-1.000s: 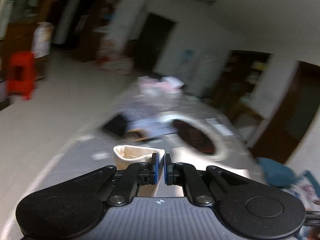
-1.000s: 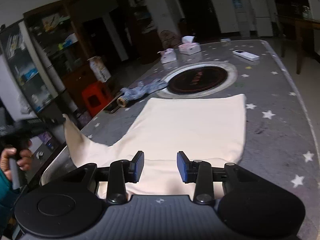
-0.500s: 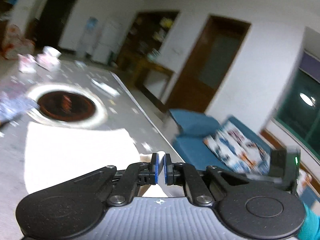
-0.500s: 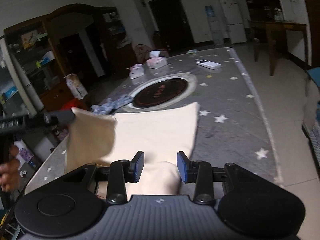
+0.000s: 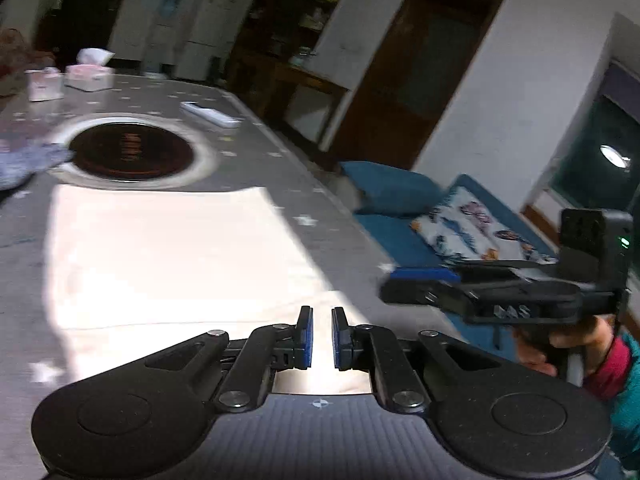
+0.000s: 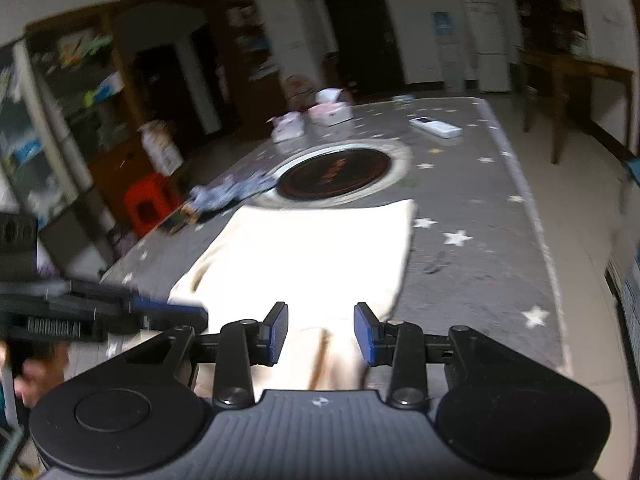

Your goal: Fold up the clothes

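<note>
Grey star-print surface point(image 6: 480, 184) carries cream cloth point(image 6: 320, 248), lying flat by round dark inset. Left hand-held gripper point(image 5: 322, 338) slightly parted, empty; right hand-held gripper point(image 6: 321, 334) spread wide, empty, both over cloth's near edge.

One cream cloth point(image 6: 312, 256), one blue garment point(image 6: 230, 194), two tissue boxes point(image 6: 330, 112), one remote point(image 6: 435, 127), two grippers point(image 5: 322, 338)
</note>
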Tool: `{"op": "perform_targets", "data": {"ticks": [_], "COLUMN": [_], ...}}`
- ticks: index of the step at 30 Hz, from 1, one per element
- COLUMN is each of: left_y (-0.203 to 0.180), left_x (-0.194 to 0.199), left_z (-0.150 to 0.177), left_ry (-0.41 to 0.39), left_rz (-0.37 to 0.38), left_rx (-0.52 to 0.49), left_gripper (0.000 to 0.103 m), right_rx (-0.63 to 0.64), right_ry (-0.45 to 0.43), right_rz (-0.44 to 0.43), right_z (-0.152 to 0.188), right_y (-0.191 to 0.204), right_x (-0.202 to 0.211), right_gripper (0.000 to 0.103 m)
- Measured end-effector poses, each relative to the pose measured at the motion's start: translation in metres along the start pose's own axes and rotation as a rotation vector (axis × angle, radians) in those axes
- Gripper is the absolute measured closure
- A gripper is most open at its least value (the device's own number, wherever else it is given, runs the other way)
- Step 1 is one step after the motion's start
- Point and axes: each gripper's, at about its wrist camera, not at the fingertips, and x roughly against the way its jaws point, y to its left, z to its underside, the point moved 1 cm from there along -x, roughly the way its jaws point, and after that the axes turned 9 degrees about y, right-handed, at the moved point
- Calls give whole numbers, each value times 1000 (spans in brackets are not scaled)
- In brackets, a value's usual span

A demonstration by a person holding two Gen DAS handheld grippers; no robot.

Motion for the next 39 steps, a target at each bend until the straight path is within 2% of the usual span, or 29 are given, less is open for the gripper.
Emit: {"op": "perform_targets", "data": {"ticks": [5, 10, 15, 19, 22, 26, 30, 34, 38, 39], "left_y": [34, 54, 60, 52, 39, 18, -2, -12, -21, -23], "left_x": [4, -5, -2, 7, 15, 28, 30, 19, 6, 4], "left_z": [10, 21, 31, 38, 47, 64, 83, 93, 96, 97], "left_ry": [41, 91, 117, 120, 124, 129, 136, 121, 88, 81], "left_rz": [-118, -169, -201, -226, -232, -242, -286, -315, -314, -314], "left_rx": [6, 25, -15, -110, -212, -367, -539, -624, -663, -675], "left_gripper": [93, 93, 92, 90, 89, 72, 63, 63, 64, 69], "right_rx": [141, 214, 280, 337, 361, 381, 416, 454, 500, 514], "right_ry": [55, 114, 164, 144, 171, 170, 167, 166, 172, 174], "right_rz": [-11, -1, 47, 49, 54, 61, 70, 77, 92, 96], "right_z": [2, 10, 23, 26, 31, 32, 33, 35, 41, 43], "right_y": [28, 36, 38, 47, 51, 53, 57, 61, 66, 68], "right_x": [-25, -51, -61, -49, -54, -48, -35, -24, -13, -10], "right_gripper": [68, 68, 70, 70, 70, 70, 69, 68, 55, 55]}}
